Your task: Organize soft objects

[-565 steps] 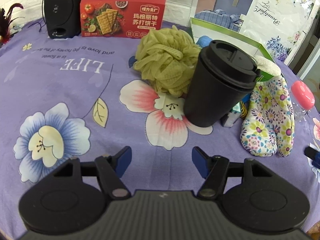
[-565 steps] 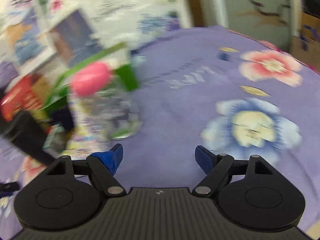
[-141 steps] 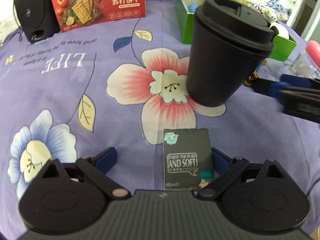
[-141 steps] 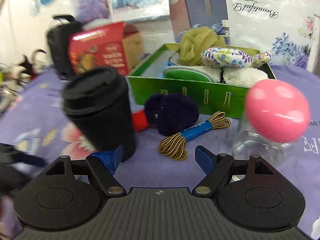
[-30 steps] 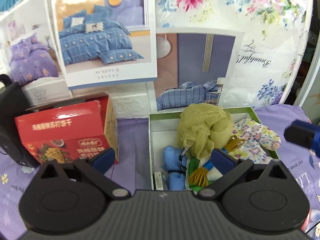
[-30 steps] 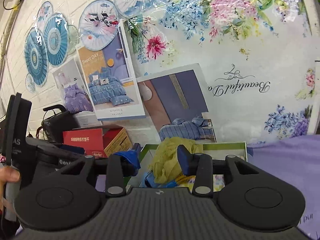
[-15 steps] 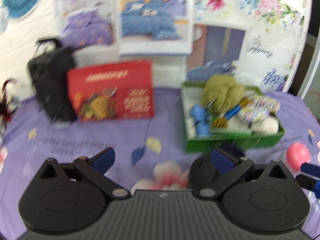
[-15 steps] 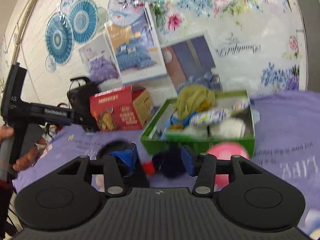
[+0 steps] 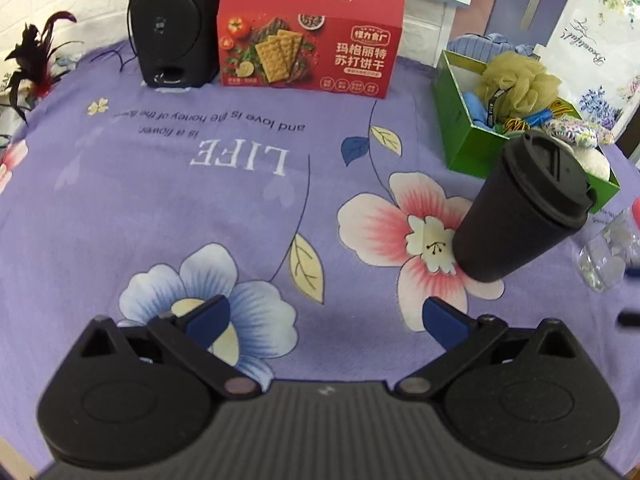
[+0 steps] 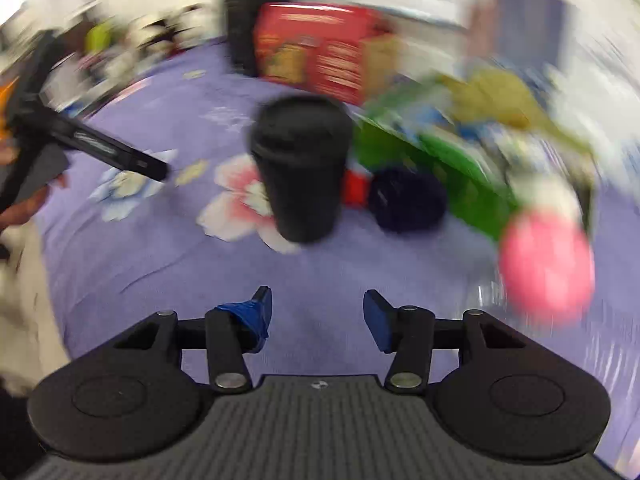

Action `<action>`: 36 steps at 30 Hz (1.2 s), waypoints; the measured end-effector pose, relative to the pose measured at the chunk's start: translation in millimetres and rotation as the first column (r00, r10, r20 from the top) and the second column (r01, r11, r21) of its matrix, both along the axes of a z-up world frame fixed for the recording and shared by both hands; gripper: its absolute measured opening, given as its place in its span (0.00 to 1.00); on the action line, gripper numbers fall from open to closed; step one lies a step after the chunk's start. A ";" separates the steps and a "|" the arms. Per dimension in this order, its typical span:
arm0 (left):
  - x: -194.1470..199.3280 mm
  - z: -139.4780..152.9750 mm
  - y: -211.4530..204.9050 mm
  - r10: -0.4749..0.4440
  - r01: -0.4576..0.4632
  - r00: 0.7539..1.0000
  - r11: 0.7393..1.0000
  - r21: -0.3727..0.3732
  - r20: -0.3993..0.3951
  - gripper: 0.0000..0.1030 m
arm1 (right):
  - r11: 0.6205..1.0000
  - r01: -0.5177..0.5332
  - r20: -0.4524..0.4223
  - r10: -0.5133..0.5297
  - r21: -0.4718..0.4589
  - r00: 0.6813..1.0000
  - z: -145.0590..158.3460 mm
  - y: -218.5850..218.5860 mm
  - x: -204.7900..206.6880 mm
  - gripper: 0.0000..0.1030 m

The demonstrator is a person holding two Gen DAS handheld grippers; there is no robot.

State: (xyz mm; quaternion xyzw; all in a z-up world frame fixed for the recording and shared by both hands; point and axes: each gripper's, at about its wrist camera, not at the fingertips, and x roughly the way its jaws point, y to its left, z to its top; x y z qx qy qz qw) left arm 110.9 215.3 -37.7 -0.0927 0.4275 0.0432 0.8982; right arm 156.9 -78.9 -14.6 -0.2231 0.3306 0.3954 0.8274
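- The purple flower-printed tablecloth [image 9: 120, 208] carries white lettering, upside down from the left wrist view: a large "LIFE" and, beyond it, a smaller line, "is a flower, and love is the honey of the flower"; its far end is faint.
- The red cardboard cracker box [image 9: 310, 36] bears white Chinese characters, "玛格丽特苏打饼干", along its top edge and again on its front.
- The white flowered wall sheet [image 9: 592, 44] shows a script word, mirrored: "Beautiful".
- In the right wrist view everything is too blurred to read.
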 end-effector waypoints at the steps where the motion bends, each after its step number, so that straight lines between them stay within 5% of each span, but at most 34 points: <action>1: -1.7 0.0 1.1 -0.003 0.003 1.000 1.000 0.005 0.002 0.99 | 0.997 -0.065 0.017 0.066 -0.032 0.998 8.0 2.5 5.4 0.35; 6: -1.5 -0.6 9.2 -0.002 0.002 1.000 1.000 0.004 0.002 0.99 | 0.910 -0.327 0.065 0.354 -0.256 0.933 28.7 20.3 38.8 0.35; 16: 30.5 -20.8 19.2 0.036 -0.038 0.998 0.999 -0.030 -0.060 0.99 | 0.713 -0.502 0.025 0.587 -0.490 0.809 -7.1 56.1 105.1 0.37; 21: 40.1 -28.4 19.6 0.030 -0.034 0.996 0.998 -0.049 -0.079 0.99 | 0.677 -0.535 0.022 0.630 -0.506 0.776 -23.2 62.7 117.0 0.38; 25: 42.5 -30.3 18.9 0.027 -0.033 0.996 0.997 -0.066 -0.082 0.99 | 0.671 -0.530 -0.051 0.595 -0.519 0.802 -39.4 69.6 125.4 0.41; 27: 40.7 -28.2 19.1 0.026 -0.031 0.997 0.997 -0.071 -0.072 0.99 | 0.658 -0.542 -0.055 0.609 -0.522 0.791 -38.2 66.6 116.6 0.42; 31: 38.1 -23.6 17.6 0.017 -0.021 0.998 0.997 -0.078 -0.060 0.99 | 0.667 -0.595 -0.234 0.555 -0.449 0.798 -20.3 64.9 97.7 0.42; 34: 31.9 -16.6 12.5 -0.003 0.000 0.999 0.997 -0.078 -0.034 0.99 | 0.634 -0.630 -0.368 0.511 -0.448 0.776 -21.3 62.9 71.8 0.41; 36: 25.4 -10.9 8.5 -0.028 0.027 1.000 0.997 -0.077 -0.010 0.99 | 0.645 -0.657 -0.399 0.525 -0.391 0.752 -11.6 54.8 52.9 0.41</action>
